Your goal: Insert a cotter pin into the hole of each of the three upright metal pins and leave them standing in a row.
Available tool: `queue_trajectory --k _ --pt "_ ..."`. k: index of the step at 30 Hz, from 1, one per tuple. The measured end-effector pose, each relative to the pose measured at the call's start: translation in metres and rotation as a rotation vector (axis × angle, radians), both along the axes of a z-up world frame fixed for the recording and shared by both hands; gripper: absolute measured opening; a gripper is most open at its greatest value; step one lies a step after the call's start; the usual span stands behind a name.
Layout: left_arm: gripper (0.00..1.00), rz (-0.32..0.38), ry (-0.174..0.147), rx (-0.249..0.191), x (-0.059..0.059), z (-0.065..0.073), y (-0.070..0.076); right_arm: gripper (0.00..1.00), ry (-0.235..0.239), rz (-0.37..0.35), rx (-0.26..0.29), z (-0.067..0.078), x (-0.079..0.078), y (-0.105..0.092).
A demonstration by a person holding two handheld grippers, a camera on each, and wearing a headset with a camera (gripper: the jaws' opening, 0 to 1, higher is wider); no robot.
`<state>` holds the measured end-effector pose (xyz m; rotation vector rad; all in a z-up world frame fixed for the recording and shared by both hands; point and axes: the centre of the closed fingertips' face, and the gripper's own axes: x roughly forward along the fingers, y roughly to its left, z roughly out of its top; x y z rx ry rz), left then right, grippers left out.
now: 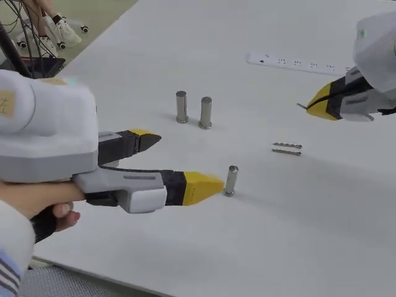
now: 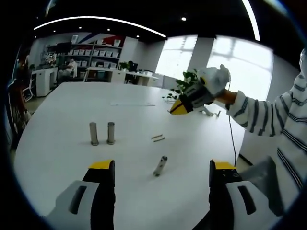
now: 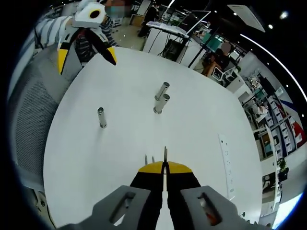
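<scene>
Held left gripper (image 1: 189, 161) jaws apart beside lone metal pin (image 1: 231, 180). Clamped right gripper (image 3: 164, 167) on cotter pin (image 3: 165, 154). Likely first insertion; next called for steadying metal pin, aligning with hole.

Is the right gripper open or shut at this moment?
Shut: the right gripper has its jaws pressed together, and a thin cotter pin sticks out from between them.

We work with a matching pair, the left gripper (image 1: 189, 162) and the right gripper (image 1: 309, 106). Ahead of each bulky white housing (image 1: 43, 130) run grey slotted arms (image 1: 127, 181), black jaws and yellow tips (image 1: 201, 187). A tan label (image 1: 6, 102) marks the left housing. Behind the housing, our sleeves (image 2: 268, 115) are white with thin dark stripes.
</scene>
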<state>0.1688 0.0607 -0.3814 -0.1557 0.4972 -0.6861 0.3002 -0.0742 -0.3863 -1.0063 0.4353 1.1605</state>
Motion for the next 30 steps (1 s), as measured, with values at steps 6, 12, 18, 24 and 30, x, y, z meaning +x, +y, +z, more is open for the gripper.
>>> queue_trajectory --k 6,12,18,24,30 --pt "0.74 -0.008 0.01 -0.022 0.002 0.002 -0.009 0.0 -0.058 0.023 0.055 0.015 -0.019 0.009" --pt "0.67 -0.044 0.011 -0.073 0.007 0.011 -0.026 0.0 -0.108 0.045 0.09 0.023 -0.036 0.02" --pt "0.6 -0.081 0.001 -0.142 0.017 0.026 -0.041 0.0 -0.142 0.064 0.122 0.03 -0.048 0.034" --pt "0.53 -0.127 0.01 -0.152 0.026 0.038 -0.049 0.0 -0.168 0.09 0.129 0.033 -0.06 0.044" --pt "0.32 -0.12 0.05 -0.205 0.036 0.04 -0.052 0.0 -0.199 0.115 0.113 0.03 -0.069 0.05"
